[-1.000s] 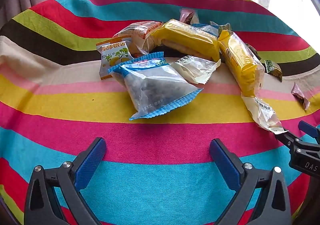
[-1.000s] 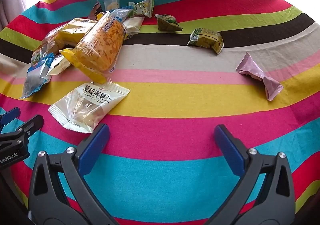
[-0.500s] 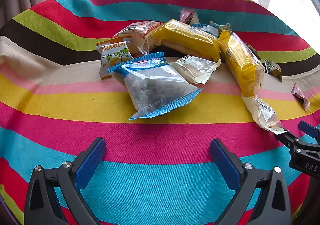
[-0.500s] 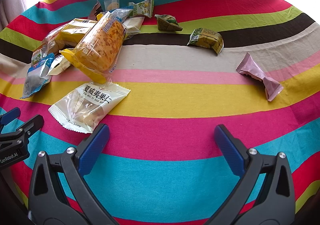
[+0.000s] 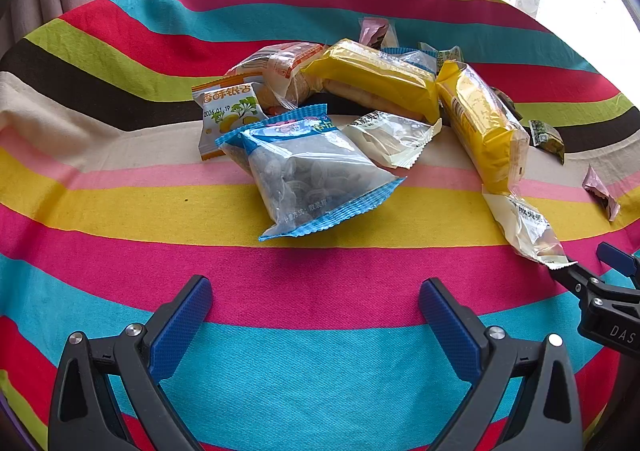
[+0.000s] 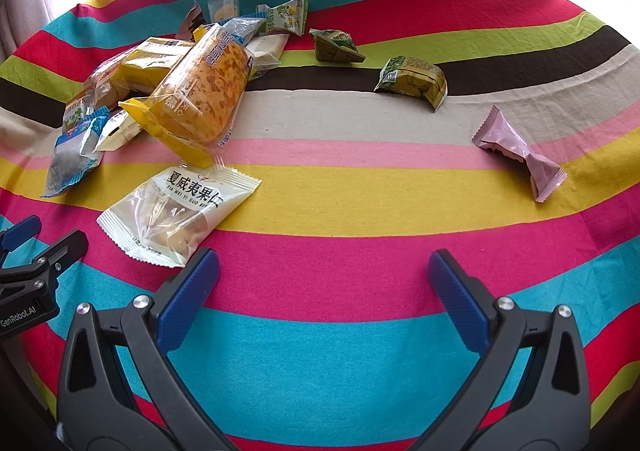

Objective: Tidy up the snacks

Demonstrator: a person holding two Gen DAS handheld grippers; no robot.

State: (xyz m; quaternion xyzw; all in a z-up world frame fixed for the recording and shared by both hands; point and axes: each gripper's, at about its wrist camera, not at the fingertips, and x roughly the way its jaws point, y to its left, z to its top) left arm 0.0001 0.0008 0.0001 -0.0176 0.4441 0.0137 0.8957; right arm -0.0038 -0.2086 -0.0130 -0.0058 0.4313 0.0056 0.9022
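My left gripper (image 5: 314, 301) and right gripper (image 6: 323, 271) both gape wide, holding nothing, above the striped cloth (image 6: 360, 351). Ahead lies the snack pile: two yellow cake packs (image 5: 482, 127), one blue-edged bag (image 5: 312, 175), two white nut packets (image 6: 176, 213). Apart on my right sit two green wrapped pieces (image 6: 412, 81) and one pink candy (image 6: 520, 153).

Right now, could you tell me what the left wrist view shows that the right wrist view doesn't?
Left only: the orange-edged ginkgo packet's full front.

Right only: a small clear packet behind the pile and a folded green packet seen whole.

Both: the blue-edged bag, the yellow cake, the white nut packet, the striped cloth, and both open grippers, left and right.
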